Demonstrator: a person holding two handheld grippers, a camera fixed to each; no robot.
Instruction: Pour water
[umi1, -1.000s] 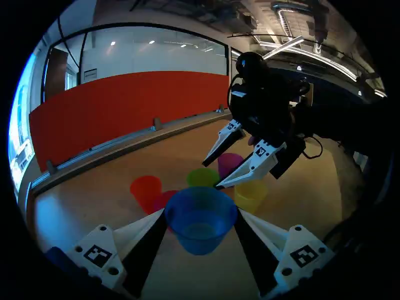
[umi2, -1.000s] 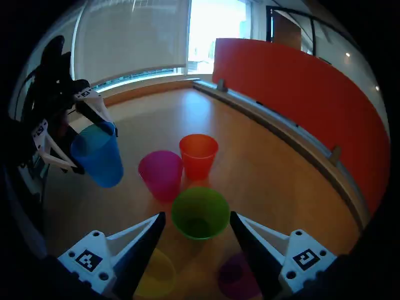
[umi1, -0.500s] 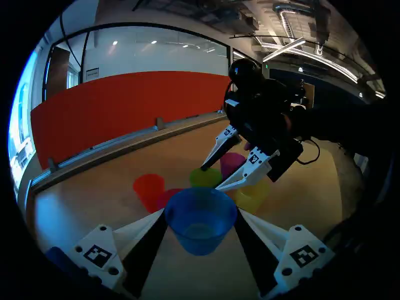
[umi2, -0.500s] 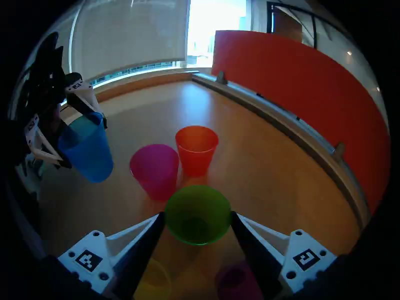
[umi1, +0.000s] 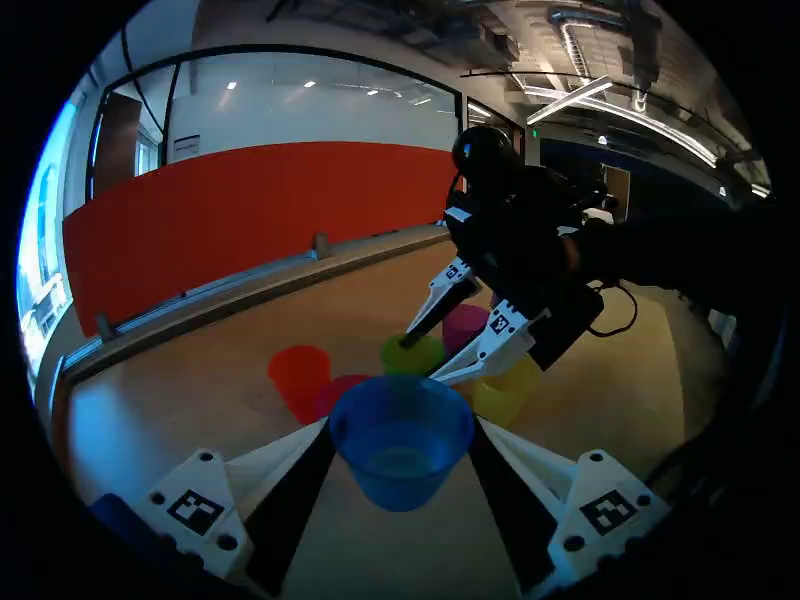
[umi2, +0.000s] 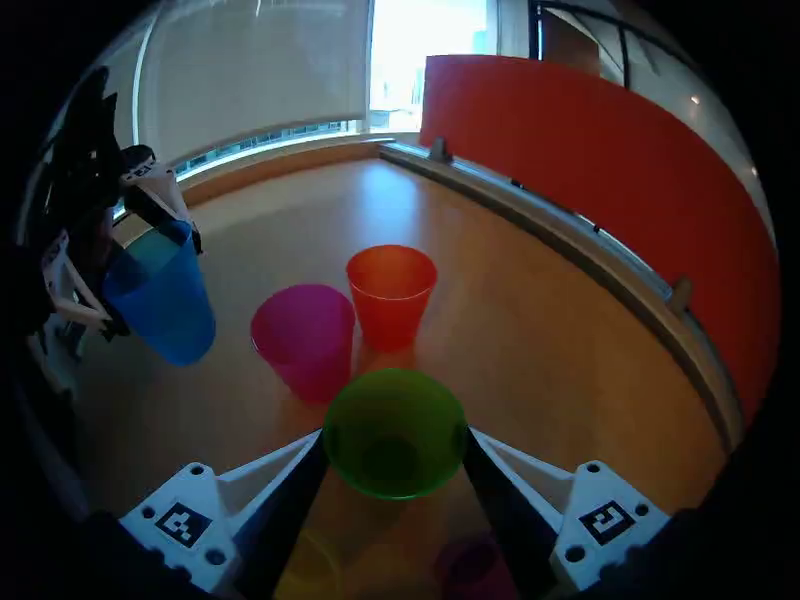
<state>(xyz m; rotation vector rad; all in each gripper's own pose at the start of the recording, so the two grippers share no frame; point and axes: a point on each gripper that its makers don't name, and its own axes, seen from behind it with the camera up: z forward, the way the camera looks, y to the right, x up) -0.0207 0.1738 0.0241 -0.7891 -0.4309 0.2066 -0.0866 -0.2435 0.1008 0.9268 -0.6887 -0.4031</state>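
Closing in over the last second, the right gripper (umi2: 393, 440) is now bracketing the translucent green plastic cup (umi2: 393, 432), which was sitting just ahead of its fingertips a moment ago. Its fingers are lying against both sides of the rim, though we cannot tell whether they are pressing yet. We are reading this as the green cup being picked out, probably to receive the pour.

The left gripper (umi1: 400, 430) is clamping the translucent blue plastic cup (umi1: 400, 455) upright above the wooden tabletop (umi2: 540, 330). A shallow layer of water (umi1: 400, 464) is sitting in the cup's bottom, near the group but off to one side.

Counting, we are finding six cups, one of each colour:
- blue
- green
- an orange plastic cup (umi2: 391, 300)
- a pink plastic cup (umi2: 303, 335)
- a yellow plastic cup (umi1: 505, 392)
- a purple plastic cup (umi1: 465, 325)

We are also counting two grippers.
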